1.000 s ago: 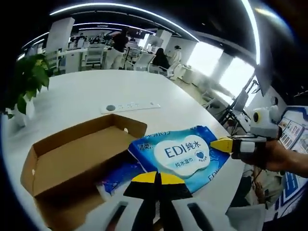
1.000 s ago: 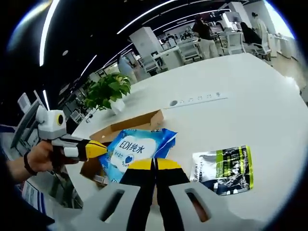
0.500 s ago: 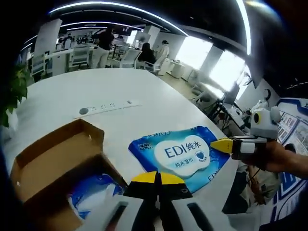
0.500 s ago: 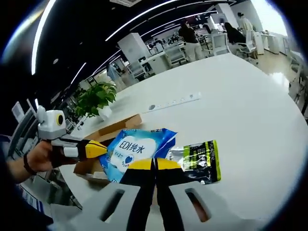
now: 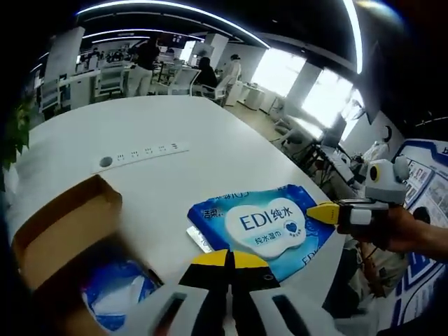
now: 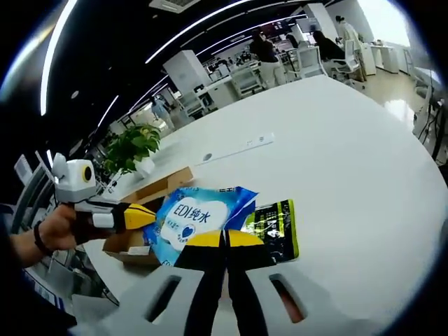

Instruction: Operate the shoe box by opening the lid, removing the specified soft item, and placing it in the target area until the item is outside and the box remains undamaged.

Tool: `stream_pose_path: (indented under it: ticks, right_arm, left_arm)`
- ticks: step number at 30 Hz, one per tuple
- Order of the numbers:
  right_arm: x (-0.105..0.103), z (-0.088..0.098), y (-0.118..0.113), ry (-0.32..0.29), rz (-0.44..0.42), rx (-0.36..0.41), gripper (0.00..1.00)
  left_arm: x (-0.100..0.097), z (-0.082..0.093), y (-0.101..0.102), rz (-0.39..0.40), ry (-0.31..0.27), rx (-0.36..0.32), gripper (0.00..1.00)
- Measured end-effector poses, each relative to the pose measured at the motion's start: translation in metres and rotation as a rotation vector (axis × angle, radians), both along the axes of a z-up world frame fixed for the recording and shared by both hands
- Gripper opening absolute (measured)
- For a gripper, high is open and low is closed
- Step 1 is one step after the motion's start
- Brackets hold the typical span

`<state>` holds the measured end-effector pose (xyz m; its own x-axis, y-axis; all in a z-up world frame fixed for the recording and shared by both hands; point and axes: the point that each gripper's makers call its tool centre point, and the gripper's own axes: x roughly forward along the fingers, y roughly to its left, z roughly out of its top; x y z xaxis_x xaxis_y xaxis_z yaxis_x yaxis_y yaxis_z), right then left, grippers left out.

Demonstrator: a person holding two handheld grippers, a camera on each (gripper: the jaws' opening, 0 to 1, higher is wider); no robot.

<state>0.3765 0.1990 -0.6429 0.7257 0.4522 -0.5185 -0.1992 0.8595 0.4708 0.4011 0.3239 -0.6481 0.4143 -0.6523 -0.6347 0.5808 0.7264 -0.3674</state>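
Blue wipes pack (image 5: 269, 227) has cleared the shoe box (image 5: 59, 234), both grippers clamped.

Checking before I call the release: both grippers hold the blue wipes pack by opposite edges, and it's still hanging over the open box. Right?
Not quite. Both grippers do hold the wipes pack by opposite edges, left gripper and right gripper, but it is not over the box. The left gripper view shows it over bare table, with the box off to one side.

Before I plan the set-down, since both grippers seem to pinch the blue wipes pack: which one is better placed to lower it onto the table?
Probably the right gripper. It is shut on the wipes pack over bare white table, beside the green packet. The left gripper sits nearer the open box.
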Motion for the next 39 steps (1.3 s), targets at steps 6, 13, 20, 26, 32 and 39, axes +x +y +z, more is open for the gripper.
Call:
stream_pose_path:
  ticks: [6, 13, 20, 26, 32, 39]
  right_arm:
    - [0.005, -0.006, -0.004, 0.008, 0.019, -0.005, 0.00]
    - [0.012, -0.015, -0.008, 0.023, 0.055, -0.018, 0.00]
    - [0.019, -0.024, -0.011, 0.038, 0.083, -0.024, 0.00]
    - [0.027, -0.033, -0.016, 0.054, 0.103, -0.029, 0.00]
    - [0.035, -0.041, -0.018, 0.068, 0.118, -0.033, 0.00]
    - [0.045, -0.051, -0.020, 0.081, 0.131, -0.032, 0.00]
  left_arm:
    - [0.002, -0.005, -0.003, 0.024, 0.012, -0.006, 0.00]
    - [0.001, -0.012, -0.006, 0.046, 0.020, -0.008, 0.00]
    - [0.004, -0.019, -0.009, 0.081, 0.032, -0.014, 0.00]
    - [0.010, -0.027, -0.014, 0.099, 0.046, -0.013, 0.00]
    - [0.014, -0.032, -0.016, 0.116, 0.054, -0.010, 0.00]
    - [0.018, -0.038, -0.019, 0.130, 0.071, -0.015, 0.00]
